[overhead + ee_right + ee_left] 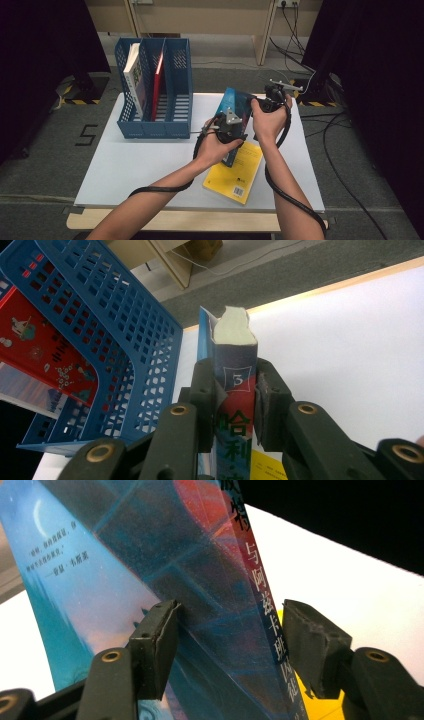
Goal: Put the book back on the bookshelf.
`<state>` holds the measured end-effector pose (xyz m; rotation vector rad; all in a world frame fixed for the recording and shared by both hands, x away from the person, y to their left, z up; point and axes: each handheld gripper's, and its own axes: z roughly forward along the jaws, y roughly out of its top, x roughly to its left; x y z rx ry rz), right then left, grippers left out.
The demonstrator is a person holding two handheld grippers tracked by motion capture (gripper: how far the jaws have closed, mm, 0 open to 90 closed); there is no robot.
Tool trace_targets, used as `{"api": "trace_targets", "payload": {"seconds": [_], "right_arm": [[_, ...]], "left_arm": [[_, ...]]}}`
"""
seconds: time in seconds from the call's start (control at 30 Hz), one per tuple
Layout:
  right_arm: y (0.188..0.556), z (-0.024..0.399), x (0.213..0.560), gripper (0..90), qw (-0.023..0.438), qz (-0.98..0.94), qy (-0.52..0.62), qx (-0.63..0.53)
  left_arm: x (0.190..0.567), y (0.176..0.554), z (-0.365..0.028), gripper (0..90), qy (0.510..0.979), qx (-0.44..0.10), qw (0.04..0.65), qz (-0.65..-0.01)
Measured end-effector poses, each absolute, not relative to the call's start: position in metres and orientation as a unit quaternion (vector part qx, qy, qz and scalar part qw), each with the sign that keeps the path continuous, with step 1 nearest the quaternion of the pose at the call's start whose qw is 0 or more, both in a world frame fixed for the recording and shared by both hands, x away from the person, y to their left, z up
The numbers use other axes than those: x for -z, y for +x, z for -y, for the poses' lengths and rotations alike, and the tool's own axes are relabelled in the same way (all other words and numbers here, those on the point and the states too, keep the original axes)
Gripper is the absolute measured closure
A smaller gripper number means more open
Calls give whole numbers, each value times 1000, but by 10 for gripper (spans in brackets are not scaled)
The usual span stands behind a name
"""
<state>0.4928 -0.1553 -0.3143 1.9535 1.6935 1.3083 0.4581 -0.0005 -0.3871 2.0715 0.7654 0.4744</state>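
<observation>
The blue book (pixel 234 107) has a teal-and-red cover and a dark spine with Chinese lettering; it is held tilted above the table (pixel 150 165), over the yellow book (pixel 235 172), its long axis slanting up and away. The right gripper (pixel 235 390) clamps its spine; the left gripper (pixel 227 630) stands open around it, the near pad touching the cover, the other apart.

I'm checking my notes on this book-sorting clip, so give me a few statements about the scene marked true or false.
1. The right gripper is clamped on the spine of the blue book. True.
2. The yellow book stands in the blue file rack. False: it lies flat on the white table.
3. The left gripper has the blue book between its jaws. True.
4. The file rack holds no books. False: a white book and a red book stand in it.
</observation>
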Motion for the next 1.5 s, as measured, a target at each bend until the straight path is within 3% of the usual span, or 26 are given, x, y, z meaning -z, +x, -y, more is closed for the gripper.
{"api": "trace_targets", "payload": {"seconds": [0.33,0.57,0.93,1.5], "right_arm": [[491,144,311,748,132,-583,665,-448],[490,140,312,748,134,-584,664,-447],[487,132,310,744,133,-582,663,-452],[485,120,305,730,133,-597,655,-443]], "left_arm": [[385,457,-5,401,819,-206,431,-318],[381,465,0,341,802,-218,443,-335],[386,470,3,317,801,-241,424,-348],[398,466,0,409,789,-275,414,-362]]}}
